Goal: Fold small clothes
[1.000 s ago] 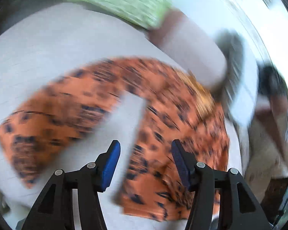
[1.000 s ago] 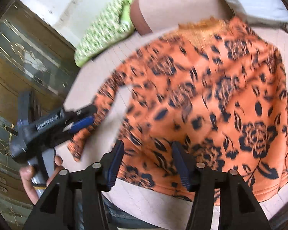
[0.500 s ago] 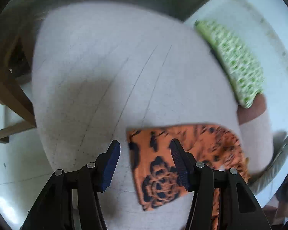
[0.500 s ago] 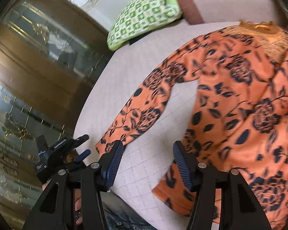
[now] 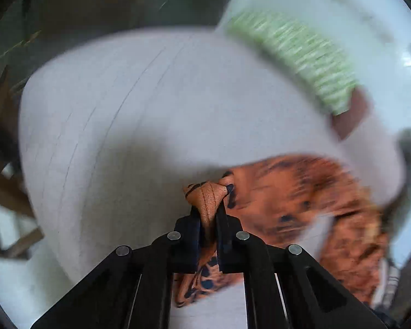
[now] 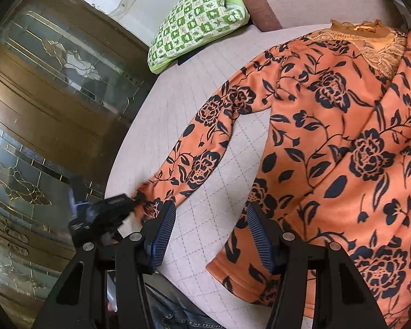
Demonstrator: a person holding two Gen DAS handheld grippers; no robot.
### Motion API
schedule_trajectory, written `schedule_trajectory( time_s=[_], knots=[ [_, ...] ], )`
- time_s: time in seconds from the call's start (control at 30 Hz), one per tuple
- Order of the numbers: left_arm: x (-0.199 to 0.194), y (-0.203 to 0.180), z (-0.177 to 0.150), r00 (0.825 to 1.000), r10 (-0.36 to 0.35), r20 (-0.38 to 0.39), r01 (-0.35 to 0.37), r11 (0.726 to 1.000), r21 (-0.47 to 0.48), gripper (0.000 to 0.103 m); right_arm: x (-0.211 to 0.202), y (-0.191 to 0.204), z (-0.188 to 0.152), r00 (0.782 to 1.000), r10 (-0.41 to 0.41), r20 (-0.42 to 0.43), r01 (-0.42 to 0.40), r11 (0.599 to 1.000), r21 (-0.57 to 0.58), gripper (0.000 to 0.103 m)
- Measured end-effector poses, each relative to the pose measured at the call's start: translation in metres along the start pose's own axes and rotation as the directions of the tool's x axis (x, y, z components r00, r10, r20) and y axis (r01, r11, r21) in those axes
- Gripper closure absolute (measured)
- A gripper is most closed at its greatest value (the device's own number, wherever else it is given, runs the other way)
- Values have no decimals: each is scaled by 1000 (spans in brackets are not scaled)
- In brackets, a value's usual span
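An orange top with dark blue flowers [image 6: 342, 142] lies flat on a pale quilted bed [image 6: 200, 87], its long sleeve [image 6: 205, 148] stretched toward the bed's left edge. My left gripper [image 5: 208, 211] is shut on the sleeve cuff [image 5: 207, 194], which bunches between its jaws; it also shows in the right wrist view [image 6: 117, 211] at the cuff. My right gripper [image 6: 209, 235] is open and empty above the bed between the sleeve and the top's lower hem. The left wrist view is blurred.
A green checked pillow [image 6: 197, 24] and a brown bolster [image 6: 257, 8] lie at the head of the bed. A dark wooden cabinet with glass doors [image 6: 49, 109] stands close along the bed's left side. Wooden furniture legs [image 5: 2, 186] show beside the bed.
My left gripper has closed on the sleeve cuff, which lay flat between its open jaws before. My right gripper has moved slightly closer to the bed and stays open.
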State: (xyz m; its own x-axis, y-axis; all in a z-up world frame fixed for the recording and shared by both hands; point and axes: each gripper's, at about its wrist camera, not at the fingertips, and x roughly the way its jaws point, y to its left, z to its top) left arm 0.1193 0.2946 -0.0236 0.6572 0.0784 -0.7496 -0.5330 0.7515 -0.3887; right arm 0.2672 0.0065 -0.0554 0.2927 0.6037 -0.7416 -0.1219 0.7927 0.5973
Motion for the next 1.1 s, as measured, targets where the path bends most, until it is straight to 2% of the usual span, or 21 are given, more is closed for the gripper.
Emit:
schedule_trajectory(
  time_s=[0.03, 0.1, 0.17, 0.23, 0.33, 0.4, 0.5, 0.63, 0.7, 0.77, 0.8, 0.83, 0.87, 0.9, 0.93, 0.97, 1.0, 1.07, 1.1],
  knots=[
    [-20, -10, 1, 997, -50, 66, 48, 998, 31, 96, -3, -1, 1, 1000, 1, 3, -1, 1000, -5, 46],
    [-46, -26, 2, 983, -147, 110, 139, 987, 76, 96, -9, -4, 4, 1000, 8, 7, -8, 1000, -11, 46],
    [-77, -54, -2, 956, -255, 143, 230, 958, 173, 96, -18, -10, 10, 999, 34, 13, -34, 999, -6, 46],
    [-98, -84, -11, 942, -293, 165, 240, 929, 281, 96, -30, -18, 21, 995, 96, 27, -97, 995, 22, 46],
    [-109, -119, -28, 926, -360, 111, 292, 872, 393, 96, -51, -29, 39, 987, 154, 53, -157, 987, 42, 44],
    [-107, -136, -43, 925, -371, 77, 298, 837, 460, 96, -60, -35, 53, 979, 194, 60, -198, 979, 52, 42],
    [-106, -161, -61, 922, -387, 25, 308, 770, 559, 96, -63, -46, 76, 964, 262, 44, -264, 962, 71, 39],
    [-92, -193, -82, 929, -366, -42, 297, 676, 674, 96, -36, -45, 116, 939, 343, -31, -340, 938, 68, 38],
    [-94, -197, -84, 932, -355, -71, 300, 645, 703, 96, -10, -38, 130, 934, 343, -103, -340, 939, 45, 38],
    [-93, -202, -88, 930, -350, -110, 317, 617, 720, 96, 15, -36, 139, 956, 253, -152, -253, 967, 18, 38],
    [-90, -208, -90, 929, -348, -125, 324, 603, 729, 96, 31, -39, 142, 956, 221, -193, -223, 975, 14, 48],
    [-88, -213, -92, 930, -342, -138, 326, 589, 739, 96, 43, -43, 143, 952, 196, -233, -201, 980, 6, 78],
    [-84, -219, -88, 926, -345, -155, 340, 578, 742, 96, 47, -48, 143, 955, 166, -246, -173, 985, -5, 93],
    [-84, -224, -87, 911, -364, -193, 378, 554, 742, 96, 46, -52, 143, 953, 155, -259, -164, 986, -12, 99],
    [-87, -230, -87, 896, -384, -222, 410, 527, 744, 96, 37, -56, 143, 957, 160, -243, -171, 985, -28, 99],
    [-87, -233, -88, 889, -394, -236, 424, 507, 750, 96, 26, -58, 143, 963, 159, -215, -173, 984, -45, 99],
    [-91, -242, -91, 880, -403, -252, 436, 474, 765, 96, 8, -64, 142, 969, 167, -181, -180, 982, -57, 99],
    [-94, -258, -100, 873, -404, -272, 443, 426, 789, 96, -22, -76, 141, 976, 175, -130, -185, 980, -71, 100],
    [-93, -266, -106, 864, -402, -303, 464, 402, 789, 96, -40, -87, 140, 983, 155, -97, -163, 983, -78, 100]
  ],
)
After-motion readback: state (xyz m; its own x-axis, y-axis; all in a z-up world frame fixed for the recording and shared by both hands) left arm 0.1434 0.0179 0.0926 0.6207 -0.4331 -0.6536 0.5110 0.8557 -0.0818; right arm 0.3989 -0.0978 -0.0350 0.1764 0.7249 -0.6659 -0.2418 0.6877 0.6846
